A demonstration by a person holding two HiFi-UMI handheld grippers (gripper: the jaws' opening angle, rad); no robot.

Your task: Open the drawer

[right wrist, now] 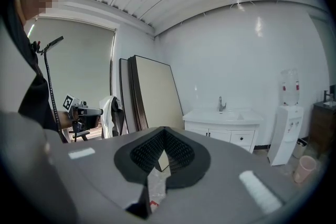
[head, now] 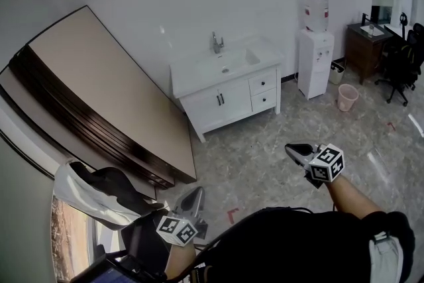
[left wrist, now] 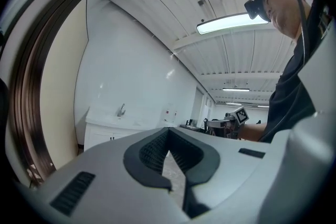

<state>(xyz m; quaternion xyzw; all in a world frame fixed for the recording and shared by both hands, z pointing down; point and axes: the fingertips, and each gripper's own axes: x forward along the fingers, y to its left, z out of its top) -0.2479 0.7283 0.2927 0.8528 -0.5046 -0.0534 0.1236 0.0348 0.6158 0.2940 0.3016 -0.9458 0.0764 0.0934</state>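
Drawers (head: 263, 83) in white vanity (head: 218, 103) flush shut, dark knobs; left claw (head: 195, 194), right claw (head: 293, 150) pressed together, empty.

Looks out over the left claw (left wrist: 168, 131), jaws together at the tips, nothing gripped. Beyond, against the white wall, a white cabinet (left wrist: 105, 136) with a tap (left wrist: 122, 109). At left, tall boards (left wrist: 47, 86) leaning on the wall. At right, the right claw (left wrist: 210, 123) with its marker cube, held by a person (left wrist: 296, 76) under a ceiling lamp (left wrist: 231, 22).
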